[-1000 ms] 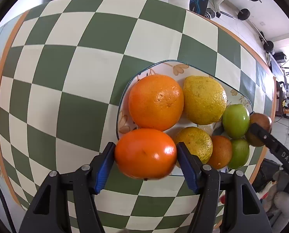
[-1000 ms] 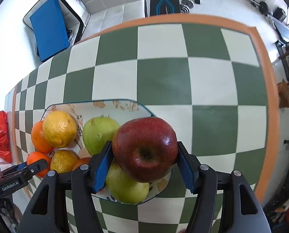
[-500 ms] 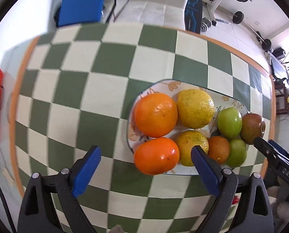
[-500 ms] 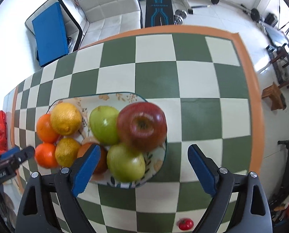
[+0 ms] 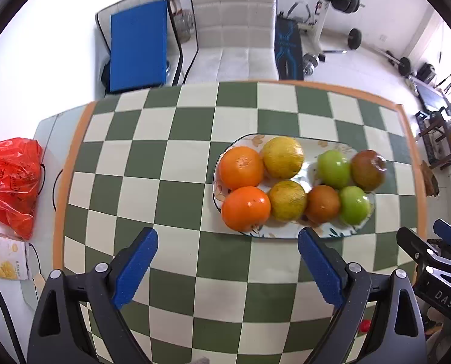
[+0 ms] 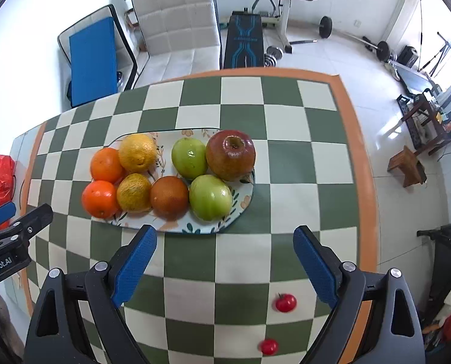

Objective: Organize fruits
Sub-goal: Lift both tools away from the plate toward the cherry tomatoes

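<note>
While both claws hang above the checked bench (image 6: 289,163) with nothing between their blue pads, all the fruit lies on the plate (image 6: 243,203); the left claw (image 5: 227,270) is spread wide at the lower middle of its view, and the right claw (image 6: 224,268) is likewise spread wide, low in its own frame; in the right wrist view the plate sits just above the claw, centre-left; on it, at the left end, two oranges (image 6: 105,165) touch two yellow citrus (image 6: 137,152); a brownish fruit (image 6: 169,195) lies in the front row, between the citrus and a green apple (image 6: 210,197); a second green apple (image 6: 189,157) is behind it; the red apple (image 6: 230,155) rests at the right end, its stem hollow turned up, touching both green ones; two small red fruits (image 6: 285,302) lie on the bench at the lower right, well apart from the plate; a red bag (image 5: 10,182) lies at the far left beyond the bench edge.
</note>
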### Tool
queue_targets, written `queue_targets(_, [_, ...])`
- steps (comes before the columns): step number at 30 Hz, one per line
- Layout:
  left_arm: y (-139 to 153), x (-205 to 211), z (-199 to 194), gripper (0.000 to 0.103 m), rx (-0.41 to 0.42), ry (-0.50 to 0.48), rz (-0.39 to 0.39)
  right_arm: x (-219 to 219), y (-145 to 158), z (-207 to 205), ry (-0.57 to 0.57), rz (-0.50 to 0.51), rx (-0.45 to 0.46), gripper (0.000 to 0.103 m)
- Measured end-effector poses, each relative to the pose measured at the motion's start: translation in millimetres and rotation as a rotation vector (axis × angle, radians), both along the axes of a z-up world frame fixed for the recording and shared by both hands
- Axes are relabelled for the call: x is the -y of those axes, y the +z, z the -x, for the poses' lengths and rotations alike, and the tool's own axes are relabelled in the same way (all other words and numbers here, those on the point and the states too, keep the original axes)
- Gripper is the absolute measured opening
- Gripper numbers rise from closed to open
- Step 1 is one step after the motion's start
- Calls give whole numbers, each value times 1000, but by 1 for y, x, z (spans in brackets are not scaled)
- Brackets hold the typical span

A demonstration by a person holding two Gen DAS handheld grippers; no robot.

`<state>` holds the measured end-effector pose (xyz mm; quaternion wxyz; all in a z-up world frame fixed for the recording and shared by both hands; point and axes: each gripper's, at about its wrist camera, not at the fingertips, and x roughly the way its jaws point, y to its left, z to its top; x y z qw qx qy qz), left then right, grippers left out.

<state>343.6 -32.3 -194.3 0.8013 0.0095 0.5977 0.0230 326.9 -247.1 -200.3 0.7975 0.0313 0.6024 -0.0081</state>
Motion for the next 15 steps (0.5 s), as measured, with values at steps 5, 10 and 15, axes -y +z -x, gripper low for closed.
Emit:
queue_targets(5, [29,1,26,95,46,-14,31,-3,34,28,9,4,54,94])
queue_targets(10, [55,1,48,95,97,-22,34,-6,70,54,8,6,114,94])
queue_targets(15, [79,3,70,95,133,-38,61,-7,102,78,4,1,162,94])
